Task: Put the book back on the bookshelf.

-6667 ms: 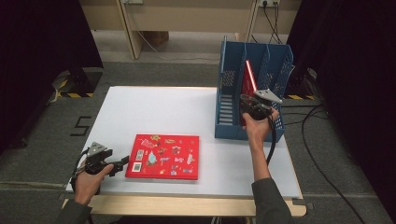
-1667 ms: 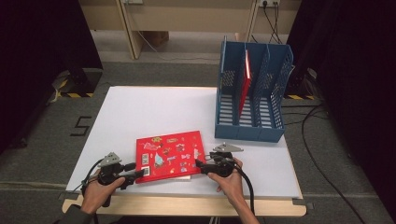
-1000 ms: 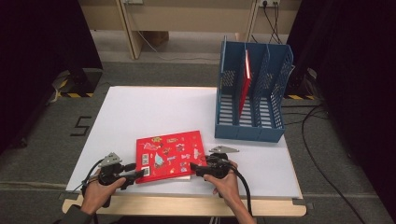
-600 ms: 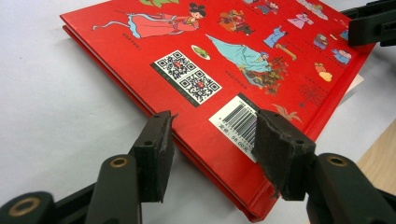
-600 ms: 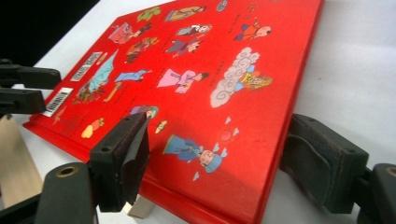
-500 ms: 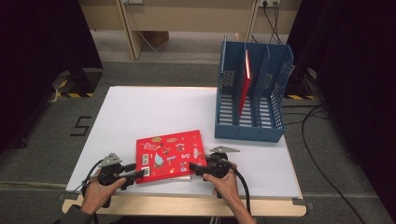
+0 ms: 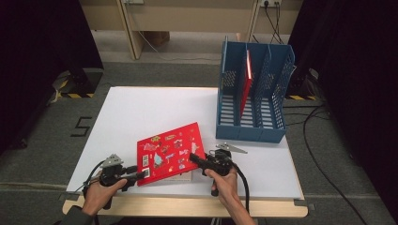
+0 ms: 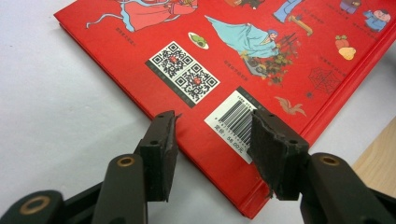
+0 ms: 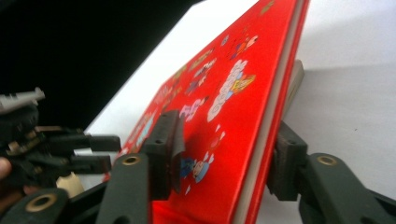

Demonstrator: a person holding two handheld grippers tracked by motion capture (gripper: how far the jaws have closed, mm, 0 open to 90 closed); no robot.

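From the high view, one red book (image 7: 246, 84) already stood upright in the blue file rack (image 7: 253, 129), while the second red picture book (image 7: 170, 152) lay at the table's (image 7: 141, 108) near edge, its right side tipped up. In the left gripper view, the left gripper (image 8: 212, 140) had its jaws apart, straddling the book's barcode corner without pinching. In the right gripper view, the right gripper (image 9: 224, 158) straddled the raised edge, its jaws not visibly clamped. Judging from that, the lift and the filing remained.
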